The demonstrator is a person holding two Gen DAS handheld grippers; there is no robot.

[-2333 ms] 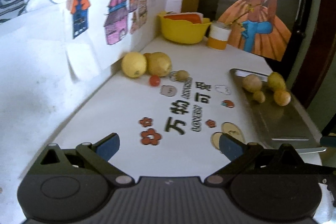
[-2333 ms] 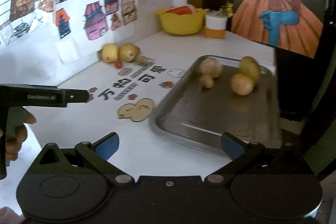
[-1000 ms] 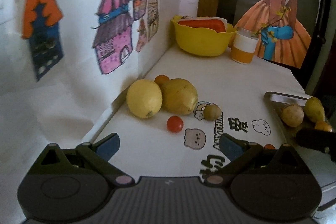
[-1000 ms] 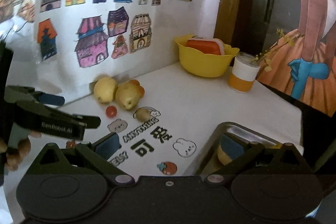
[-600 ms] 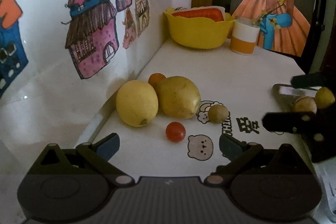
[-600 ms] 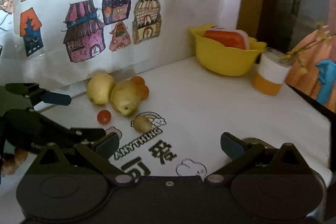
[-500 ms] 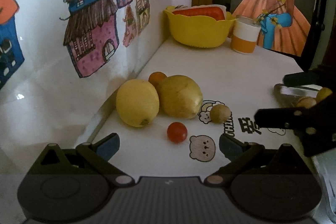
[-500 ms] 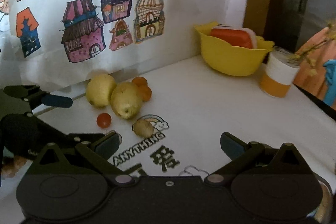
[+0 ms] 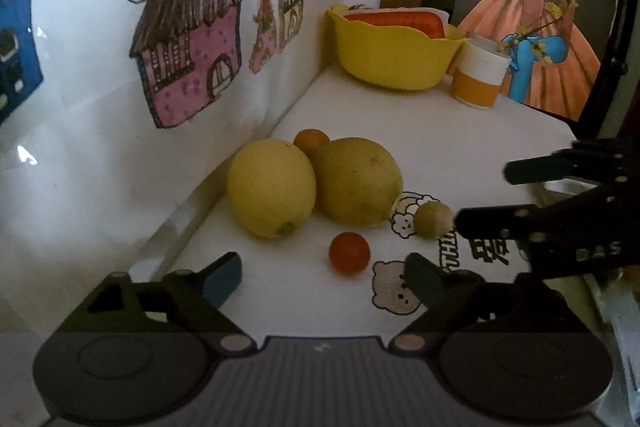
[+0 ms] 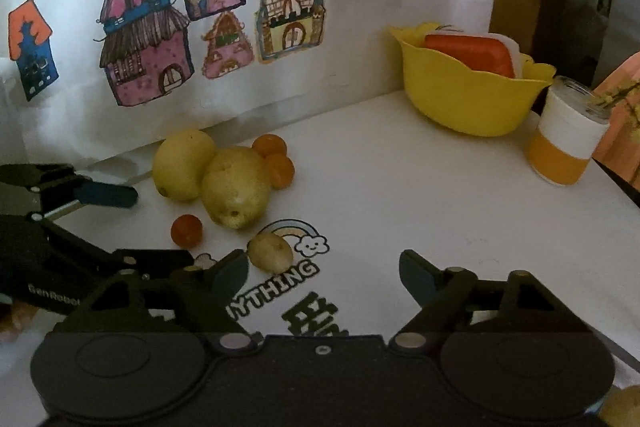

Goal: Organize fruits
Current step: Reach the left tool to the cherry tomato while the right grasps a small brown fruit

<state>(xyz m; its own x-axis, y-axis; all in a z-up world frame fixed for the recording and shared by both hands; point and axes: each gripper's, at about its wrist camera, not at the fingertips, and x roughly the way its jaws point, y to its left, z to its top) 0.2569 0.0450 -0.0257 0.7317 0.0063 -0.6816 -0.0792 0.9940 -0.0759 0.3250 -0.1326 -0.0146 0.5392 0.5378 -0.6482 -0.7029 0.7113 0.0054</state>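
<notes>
Yellow and round, the lemon [image 9: 271, 193] sits at the left against the wall, touching the larger pale fruit [image 9: 356, 181], with the red cherry tomato [image 9: 349, 252] and the small brown fruit [image 9: 433, 219] loose on the white tabletop [image 9: 460, 131] to their right. The left gripper [image 9: 320, 277] is spread wide and empty just short of the tomato, and the right gripper [image 10: 322, 273], also spread and empty, hovers by the small brown fruit. Both tools crowd one small cluster, so I judge they may bump or nudge a round fruit rolling.

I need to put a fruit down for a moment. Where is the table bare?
Bare table lies between the fruit cluster and the yellow bowl and cup. It is crowded by the wall, where the lemon, larger fruit, oranges and tomato sit.
</notes>
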